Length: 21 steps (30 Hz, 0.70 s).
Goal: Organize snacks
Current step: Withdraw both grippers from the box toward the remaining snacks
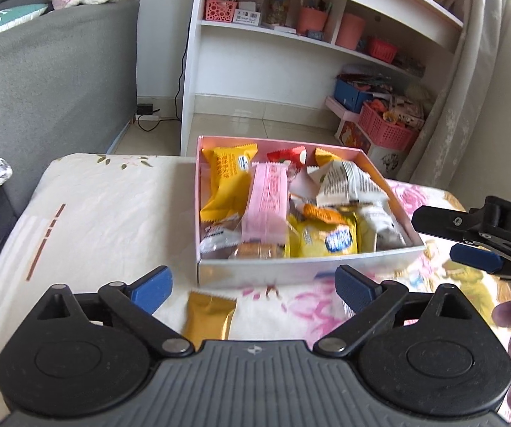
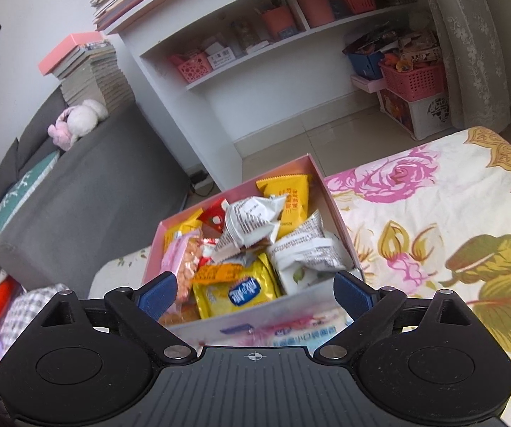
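Two grippers stood wide with nothing between their blue pads: the left gripper over a crinkled gold packet lying just short of the pink box, the right gripper at the box's near wall. Beyond both, the shallow cardboard box on the floral cloth brimmed with glossy snack packets; farther off stood white shelves
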Available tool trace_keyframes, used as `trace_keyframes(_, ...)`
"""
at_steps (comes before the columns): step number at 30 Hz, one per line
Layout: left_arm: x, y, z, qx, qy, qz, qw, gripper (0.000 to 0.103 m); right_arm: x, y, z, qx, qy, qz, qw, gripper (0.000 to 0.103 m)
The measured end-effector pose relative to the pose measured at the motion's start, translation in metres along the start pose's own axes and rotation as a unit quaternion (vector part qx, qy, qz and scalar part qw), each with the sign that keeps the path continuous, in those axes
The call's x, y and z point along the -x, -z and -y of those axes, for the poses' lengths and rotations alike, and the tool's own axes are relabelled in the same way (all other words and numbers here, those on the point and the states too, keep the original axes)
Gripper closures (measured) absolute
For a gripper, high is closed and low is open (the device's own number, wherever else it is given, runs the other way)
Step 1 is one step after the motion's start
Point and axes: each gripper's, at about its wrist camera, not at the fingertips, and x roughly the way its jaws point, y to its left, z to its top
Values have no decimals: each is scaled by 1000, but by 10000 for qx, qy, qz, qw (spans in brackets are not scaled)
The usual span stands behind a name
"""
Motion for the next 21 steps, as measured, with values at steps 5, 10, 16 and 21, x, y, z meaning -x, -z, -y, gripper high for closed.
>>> trace_keyframes(5,10,17,-10,11,23,-63,10000,2,14,15,1,245,80,-7,9997,5)
trace_keyframes(10,16,38,-25,-13,42,-57,10000,1,25,34,4,775,70,59,9970,4)
trace_keyframes(16,14,61,-33,-484,-93,40,9988,2,26,55,13,1746,117,164,9844,1)
trace_keyframes(21,12,68,-43,-420,-84,69,9991,2,22,71,18,2537,293,248,9665,1)
